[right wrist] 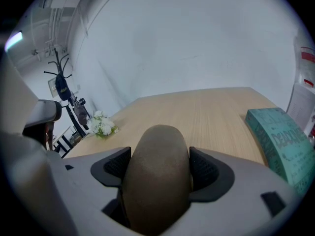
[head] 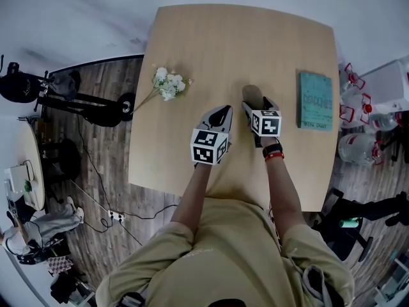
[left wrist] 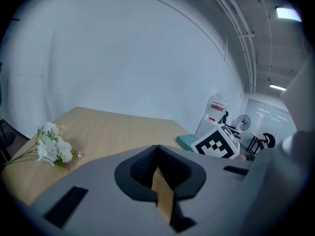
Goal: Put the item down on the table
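Right gripper view is showing what the head view only hints at: the right gripper [right wrist: 157,167] is clamping a brown item [right wrist: 156,181] between its dark ribbed pads, jaws spread about as wide as the item and pressing on both its sides. The item is looking rounded, egg-like and matte, with a fine grainy skin. In the head view the same item [head: 250,93] is appearing only as a small brown lump at the tip of the right gripper [head: 254,105], just right of frame centre and over the table [head: 192,56]. No view is showing whether it is touching the wood. Left gripper view is showing the left gripper [left wrist: 157,149] with its jaw tips meeting and nothing between them, only a sliver of pale wood showing through the slot below the tips. In the head view the left gripper [head: 222,111] is sitting just left of the right one, its marker cube [head: 209,146] facing the camera. The table is reading as light wood-grain laminate with rounded corners. A spray of white flowers [head: 167,83] is lying on it left of centre, well apart from both grippers, and is sitting at the left edge of the left gripper view [left wrist: 51,146]. A teal book [head: 315,100] is lying flat at the right. Only the right gripper view [right wrist: 283,146] is bringing out its thick edge and dark print, too blurred to read. Only the head view is showing a black and red wristband [head: 273,152] on the right wrist.
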